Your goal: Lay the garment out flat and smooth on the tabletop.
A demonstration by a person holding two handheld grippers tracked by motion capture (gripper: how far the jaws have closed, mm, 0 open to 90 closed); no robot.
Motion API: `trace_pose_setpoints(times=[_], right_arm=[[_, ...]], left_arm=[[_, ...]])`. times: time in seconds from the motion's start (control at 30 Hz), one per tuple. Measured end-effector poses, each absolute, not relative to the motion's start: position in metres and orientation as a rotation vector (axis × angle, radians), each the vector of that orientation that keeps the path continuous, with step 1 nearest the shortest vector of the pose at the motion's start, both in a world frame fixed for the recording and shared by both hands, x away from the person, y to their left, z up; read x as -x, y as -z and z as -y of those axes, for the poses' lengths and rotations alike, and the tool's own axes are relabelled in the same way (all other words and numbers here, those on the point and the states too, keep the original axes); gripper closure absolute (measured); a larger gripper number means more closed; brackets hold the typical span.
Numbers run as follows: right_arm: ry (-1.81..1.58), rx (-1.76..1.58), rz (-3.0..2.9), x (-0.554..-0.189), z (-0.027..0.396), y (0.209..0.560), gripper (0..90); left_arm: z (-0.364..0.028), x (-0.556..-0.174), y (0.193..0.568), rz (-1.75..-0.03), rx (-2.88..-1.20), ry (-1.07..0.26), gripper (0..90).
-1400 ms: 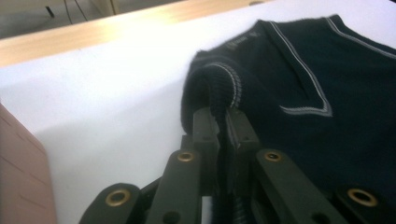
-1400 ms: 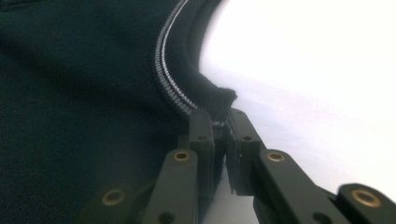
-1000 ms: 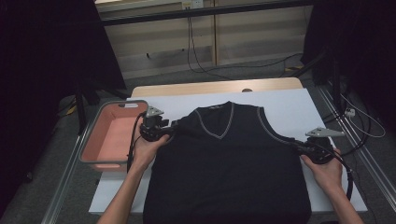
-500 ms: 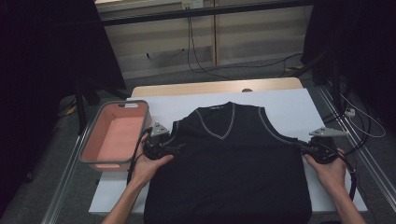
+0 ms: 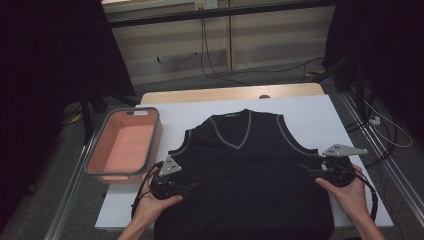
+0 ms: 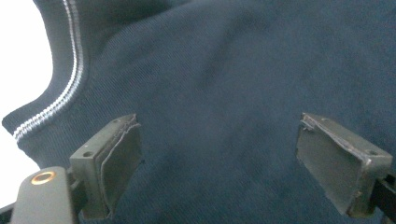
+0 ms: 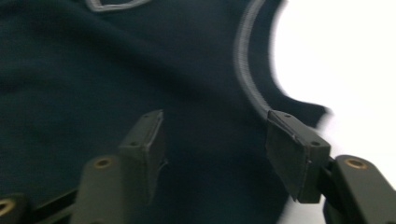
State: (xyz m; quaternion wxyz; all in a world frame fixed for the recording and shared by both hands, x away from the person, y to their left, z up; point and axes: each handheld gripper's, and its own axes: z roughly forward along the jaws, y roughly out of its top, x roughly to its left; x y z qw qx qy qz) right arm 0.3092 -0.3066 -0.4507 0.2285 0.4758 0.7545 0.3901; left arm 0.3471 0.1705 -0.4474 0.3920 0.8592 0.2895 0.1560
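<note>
Dark knit vest (image 5: 250, 175) flat — white table (image 5: 320, 112) beneath

The vest (image 5: 250, 175) is matt, fine-ribbed knit cloth; the basin (image 5: 102, 172) looks like smooth plastic.

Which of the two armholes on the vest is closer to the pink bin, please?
The armhole on the side of the left claw, the one at the high view's left. The bin sits just beside it, while the other armhole lies across the vest.

White-topped table (image 5: 310, 117), wooden far edge; grey floor (image 5: 280, 75), loose black cables (image 5: 215, 60); pale panelled wall (image 5: 260, 35); dark surroundings
</note>
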Motion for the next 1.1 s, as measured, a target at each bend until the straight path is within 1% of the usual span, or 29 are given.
trace_pose_setpoints(times=[0.2, 0.23, 0.3, 0.37, 0.4, 0.43, 0.5, 0.53, 0.57, 0.6, 0.63, 0.67, 0.73, 0.77, 0.83, 0.93, 0.97, 1.0, 1.03, 1.1], right_arm=[[-1.084, -1.212, -2.214, -0.305, 0.275, 0.452, 28.4], [-1.083, -1.197, -2.23, -0.304, 0.27, 0.452, 27.6], [-1.088, -1.167, -2.265, -0.301, 0.26, 0.453, 27.2], [-1.091, -1.133, -2.306, -0.296, 0.25, 0.454, 26.9], [-1.091, -1.114, -2.326, -0.293, 0.245, 0.455, 26.5], [-1.087, -1.088, -2.353, -0.29, 0.24, 0.457, 26.4], [-1.081, -1.064, -2.383, -0.287, 0.234, 0.459, 28.5], [-1.074, -1.048, -2.393, -0.286, 0.231, 0.46, 32.7], [-1.07, -1.041, -2.407, -0.285, 0.229, 0.46, 39.5], [-1.074, -1.032, -2.418, -0.285, 0.228, 0.461, 43.1], [-1.066, -1.02, -2.428, -0.285, 0.227, 0.462, 44.4], [-1.059, -1.018, -2.437, -0.285, 0.226, 0.463, 46.2], [-1.04, -1.01, -2.448, -0.284, 0.224, 0.466, 49.8], [-1.012, -1.008, -2.456, -0.284, 0.222, 0.468, 49.8], [-1.013, -1.008, -2.449, -0.284, 0.22, 0.469, 50.4], [-1.017, -1.012, -2.444, -0.283, 0.219, 0.469, 54.6], [-1.015, -1.004, -2.444, -0.282, 0.218, 0.469, 58.1], [-1.015, -1.002, -2.45, -0.281, 0.217, 0.469, 62.6], [-1.016, -1.001, -2.457, -0.281, 0.217, 0.468, 67.0], [-1.019, -1.001, -2.462, -0.278, 0.215, 0.468, 74.2]], left_arm=[[-0.17, -0.339, 0.455, -0.735, -2.19, -0.421, 13.7], [-0.169, -0.337, 0.456, -0.725, -2.195, -0.401, 13.7], [-0.168, -0.333, 0.456, -0.735, -2.211, -0.378, 14.4], [-0.167, -0.328, 0.457, -0.729, -2.228, -0.395, 15.2], [-0.165, -0.326, 0.457, -0.713, -2.244, -0.381, 15.4], [-0.164, -0.324, 0.457, -0.703, -2.245, -0.372, 18.0], [-0.16, -0.321, 0.456, -0.678, -2.275, -0.352, 22.7], [-0.158, -0.319, 0.457, -0.668, -2.279, -0.355, 25.6], [-0.156, -0.316, 0.457, -0.665, -2.281, -0.347, 27.8], [-0.154, -0.315, 0.458, -0.638, -2.294, -0.319, 27.9], [-0.153, -0.314, 0.458, -0.615, -2.305, -0.304, 29.8], [-0.152, -0.313, 0.46, -0.604, -2.319, -0.306, 34.7], [-0.151, -0.313, 0.462, -0.587, -2.322, -0.267, 44.5], [-0.151, -0.314, 0.463, -0.588, -2.312, -0.257, 47.2], [-0.149, -0.316, 0.464, -0.569, -2.302, -0.239, 59.0], [-0.146, -0.32, 0.462, -0.568, -2.319, -0.192, 70.4], [-0.147, -0.322, 0.462, -0.569, -2.32, -0.157, 76.9], [-0.148, -0.323, 0.463, -0.587, -2.307, -0.123, 85.7], [-0.148, -0.323, 0.463, -0.597, -2.3, -0.114, 87.9], [-0.149, -0.322, 0.462, -0.597, -2.308, -0.115, 88.9]])
